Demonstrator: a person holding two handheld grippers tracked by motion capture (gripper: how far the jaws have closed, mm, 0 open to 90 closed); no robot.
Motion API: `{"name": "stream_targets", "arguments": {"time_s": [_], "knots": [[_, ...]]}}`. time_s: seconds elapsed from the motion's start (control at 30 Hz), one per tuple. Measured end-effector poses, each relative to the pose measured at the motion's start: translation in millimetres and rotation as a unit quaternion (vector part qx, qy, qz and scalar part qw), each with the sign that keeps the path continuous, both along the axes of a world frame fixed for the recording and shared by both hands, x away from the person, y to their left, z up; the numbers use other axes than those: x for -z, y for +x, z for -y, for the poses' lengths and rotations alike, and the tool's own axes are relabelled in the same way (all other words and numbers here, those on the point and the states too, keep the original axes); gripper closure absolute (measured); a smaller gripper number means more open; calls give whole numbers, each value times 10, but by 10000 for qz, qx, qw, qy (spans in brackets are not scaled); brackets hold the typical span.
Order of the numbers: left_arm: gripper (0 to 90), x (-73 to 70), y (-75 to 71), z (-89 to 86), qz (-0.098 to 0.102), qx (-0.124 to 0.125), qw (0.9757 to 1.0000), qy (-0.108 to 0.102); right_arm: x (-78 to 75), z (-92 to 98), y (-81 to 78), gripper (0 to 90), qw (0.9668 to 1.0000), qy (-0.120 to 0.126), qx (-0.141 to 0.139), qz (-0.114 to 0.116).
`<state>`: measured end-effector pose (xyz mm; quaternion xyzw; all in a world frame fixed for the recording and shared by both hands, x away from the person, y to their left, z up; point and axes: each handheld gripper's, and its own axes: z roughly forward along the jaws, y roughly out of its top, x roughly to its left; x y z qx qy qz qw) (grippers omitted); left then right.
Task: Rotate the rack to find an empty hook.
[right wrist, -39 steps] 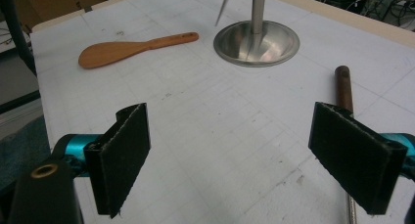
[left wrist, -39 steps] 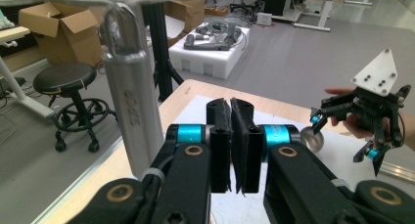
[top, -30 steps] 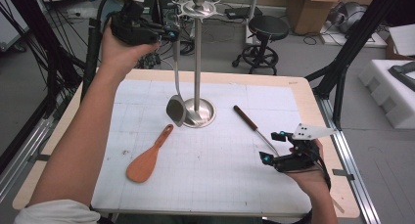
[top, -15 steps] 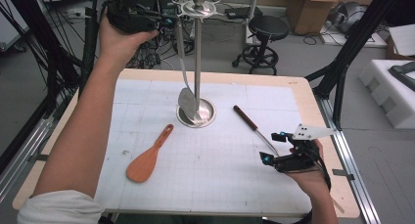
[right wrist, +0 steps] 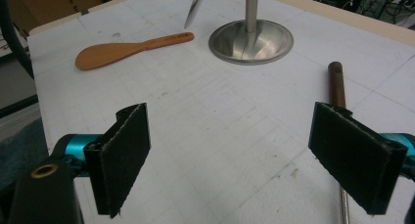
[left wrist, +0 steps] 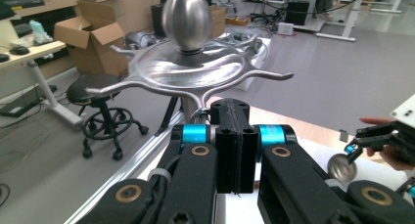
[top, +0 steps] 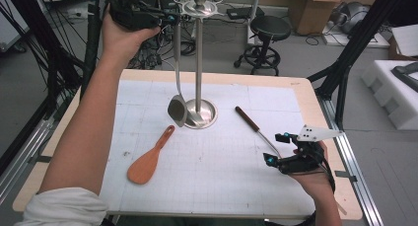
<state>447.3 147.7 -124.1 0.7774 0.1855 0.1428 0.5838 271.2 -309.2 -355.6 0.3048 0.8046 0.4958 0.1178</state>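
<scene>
Your left gripper (top: 165, 18) is raised at about eleven o'clock of the utensil stand (top: 199, 58), its jaws clamped on the top of the slotted metal spatula's (top: 178, 107) handle, right beside the stand's hooked crown (left wrist: 188, 70). The blade hangs free just above the tabletop (top: 217, 171), close to the stand's round base (right wrist: 251, 40). To hang it well, you should keep the handle vertical, bring its end loop level with the nearest hook arm, settle it over the tip, and only then part the jaws; the loop itself is hidden behind the jaws, so go by feel. Watch the blade, since a swing could knock the pole. The wooden rice paddle (top: 148, 158) lies at seven o'clock of the base, well apart. A brown-handled utensil (top: 256, 129) lies at four o'clock, and your right gripper (top: 280, 151) rests there with jaws wide apart around its shaft, near the tabletop's right edge; open room lies toward the near centre.
</scene>
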Motion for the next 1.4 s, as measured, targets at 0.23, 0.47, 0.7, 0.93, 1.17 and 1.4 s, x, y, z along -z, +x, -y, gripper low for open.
{"name": "stream_targets", "arguments": {"time_s": [0.23, 0.47, 0.7, 0.93, 1.17, 1.4], "knots": [[897, 4, 27, -36, -1, -82, 10000, -45, 8, 11, 0, 147, 10000, -1, 9, -8], [897, 11, 81, -116, -23, -233, 9996, -141, 15, 11, 1, 147, 10000, 2, 24, -49], [897, 23, 153, -136, -70, -316, 9993, -189, 30, -1, 11, 147, 10000, -39, 24, -66], [897, 47, 202, -128, -94, -381, 9991, -156, 31, 18, 11, 147, 10000, -18, 47, -68], [866, 43, 147, -126, -38, -316, 9994, -165, 39, 1, 16, 147, 10000, -52, 15, -79], [721, 74, -36, -132, 9, -139, 9998, -155, 24, -10, 5, 146, 10000, -10, -32, -59]]}}
